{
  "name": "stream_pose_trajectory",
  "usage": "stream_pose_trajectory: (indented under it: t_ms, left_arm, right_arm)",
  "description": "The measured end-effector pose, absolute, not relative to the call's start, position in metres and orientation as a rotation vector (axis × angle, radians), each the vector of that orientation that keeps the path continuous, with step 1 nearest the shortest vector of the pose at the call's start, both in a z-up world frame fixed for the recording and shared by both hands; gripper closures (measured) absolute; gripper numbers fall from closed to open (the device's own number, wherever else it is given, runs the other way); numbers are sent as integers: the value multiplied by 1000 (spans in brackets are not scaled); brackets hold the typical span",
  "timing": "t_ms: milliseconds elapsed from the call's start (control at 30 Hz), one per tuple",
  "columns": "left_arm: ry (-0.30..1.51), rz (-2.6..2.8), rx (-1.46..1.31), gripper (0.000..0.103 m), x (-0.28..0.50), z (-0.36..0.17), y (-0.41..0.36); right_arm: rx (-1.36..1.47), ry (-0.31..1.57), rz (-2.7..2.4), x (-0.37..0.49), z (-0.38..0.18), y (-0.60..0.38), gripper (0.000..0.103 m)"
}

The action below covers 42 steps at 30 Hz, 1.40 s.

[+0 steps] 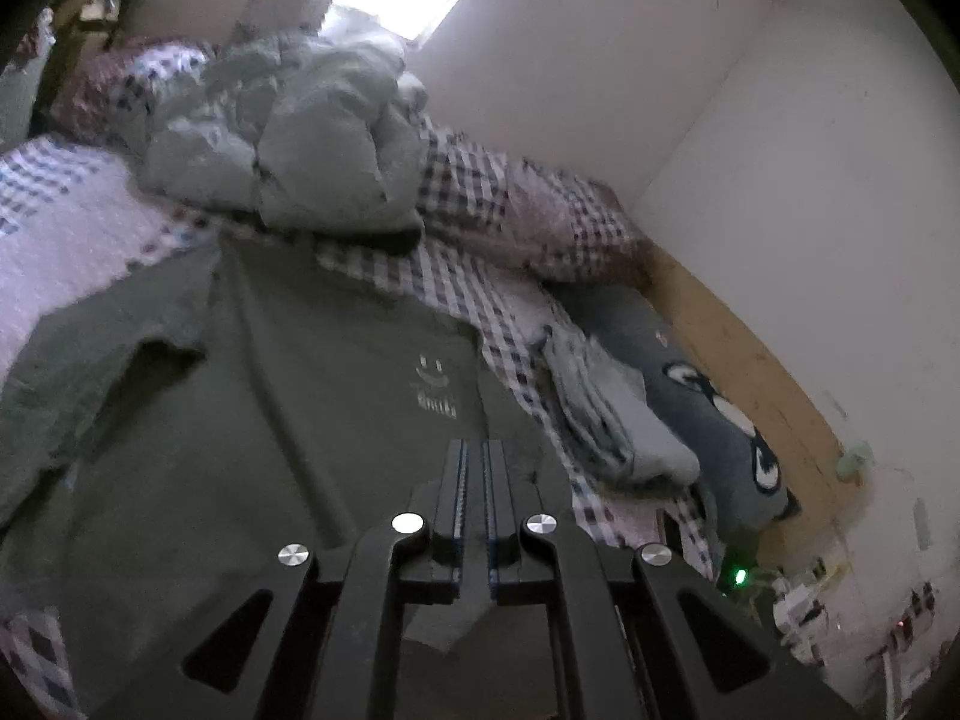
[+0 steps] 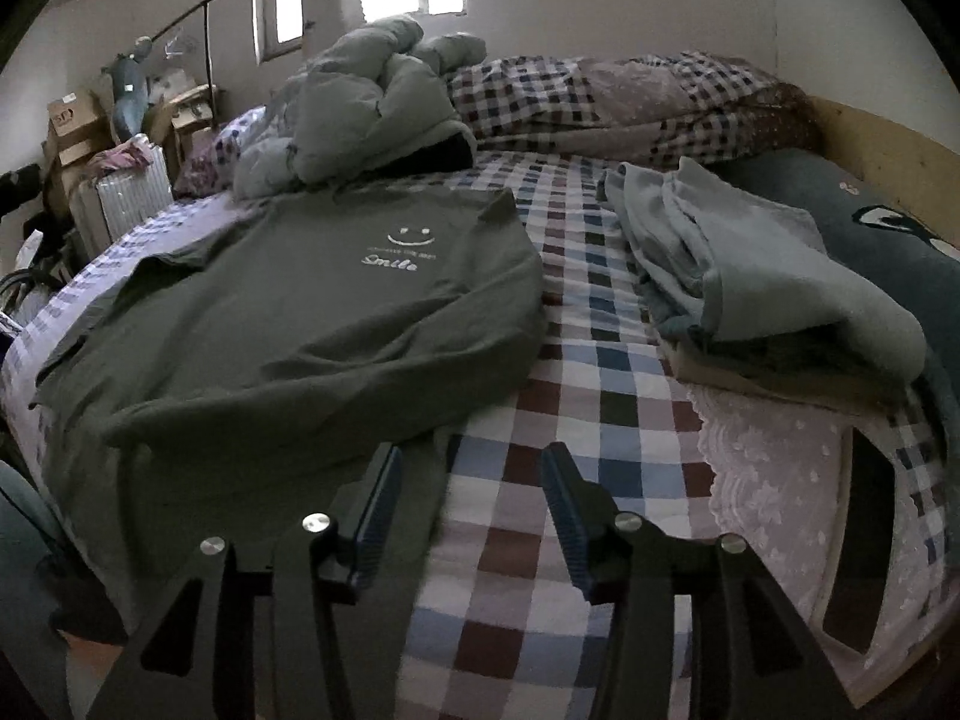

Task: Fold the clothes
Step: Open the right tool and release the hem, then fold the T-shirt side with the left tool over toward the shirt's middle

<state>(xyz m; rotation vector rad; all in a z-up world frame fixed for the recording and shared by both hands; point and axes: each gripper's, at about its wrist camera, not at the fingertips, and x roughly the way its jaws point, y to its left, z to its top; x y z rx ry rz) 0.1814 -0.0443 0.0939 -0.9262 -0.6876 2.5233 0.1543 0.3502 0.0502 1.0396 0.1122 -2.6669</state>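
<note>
A dark green long-sleeved shirt (image 2: 312, 300) with a white smile print lies spread on the checked bed, one sleeve folded across its front. In the left wrist view the shirt (image 1: 252, 396) fills the foreground. My left gripper (image 1: 477, 462) is shut on a fold of the shirt's fabric, which shows between and below the pads. My right gripper (image 2: 474, 474) is open and empty, low over the bed at the shirt's near right edge, its left finger (image 2: 378, 498) over the green fabric.
A pile of folded pale blue clothes (image 2: 756, 276) lies right of the shirt. A grey-green puffy jacket (image 2: 384, 96) and a rolled checked quilt (image 2: 606, 96) lie at the back. A dark blue pillow (image 2: 876, 222) lies along the wooden board on the right. A white suitcase (image 2: 129, 192) and boxes stand left of the bed.
</note>
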Motion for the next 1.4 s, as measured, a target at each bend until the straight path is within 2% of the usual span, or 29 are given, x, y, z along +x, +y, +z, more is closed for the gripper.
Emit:
stream_pose_trajectory:
  t_ms: [67, 100, 133, 200, 267, 333, 400, 500, 633, 1000, 1033, 1100, 1167, 1233, 1400]
  left_arm:
    - [-708, 2460, -1034, 94, 181, 64, -36]
    - [-729, 2426, -1088, 87, 181, 48, -32]
    - [-772, 2391, -1128, 81, 183, 32, -29]
    - [-862, 2316, -1203, 78, 189, 2, -23]
    - [-959, 2256, -1206, 70, 200, -16, -20]
    - [-1031, 2210, -1187, 50, 209, -28, -18]
    - [-1082, 2163, -1160, 40, 216, -36, -15]
    - [-1097, 2127, -1136, 39, 214, -41, -12]
    - [-1147, 2088, -1093, 29, 207, -44, -10]
    - [-1346, 1941, -1067, 29, 194, -70, -31]
    - [-1360, 1936, -1066, 29, 194, -72, -34]
    - [-1370, 1935, -1071, 29, 192, -74, -36]
    - [-1394, 1914, -1070, 29, 190, -77, -37]
    - [-1406, 1899, -1069, 29, 190, -78, -37]
    - [-1389, 1864, -1057, 29, 192, -76, -27]
  right_arm:
    - [1043, 76, -2659, 152, 50, 351, 51]
    - [1041, 76, -2659, 152, 50, 350, 51]
    - [1041, 78, -2658, 152, 50, 348, 51]
    - [1041, 87, -2652, 152, 49, 343, 51]
    - [1028, 107, -2640, 153, 50, 337, 51]
    - [1001, 128, -2618, 156, 51, 329, 51]
    - [957, 143, -2570, 163, 54, 319, 51]
    - [857, 193, -2446, 182, 58, 295, 51]
    - [787, 330, -2297, 205, 49, 252, 51]
    - [788, 705, -2184, 217, 4, 175, 54]
    - [797, 736, -2184, 216, 0, 170, 61]
    - [803, 752, -2182, 214, -4, 168, 66]
    - [815, 711, -2187, 212, 1, 173, 91]
    - [831, 657, -2196, 208, 7, 179, 99]
    - [848, 461, -2223, 202, 27, 204, 100]
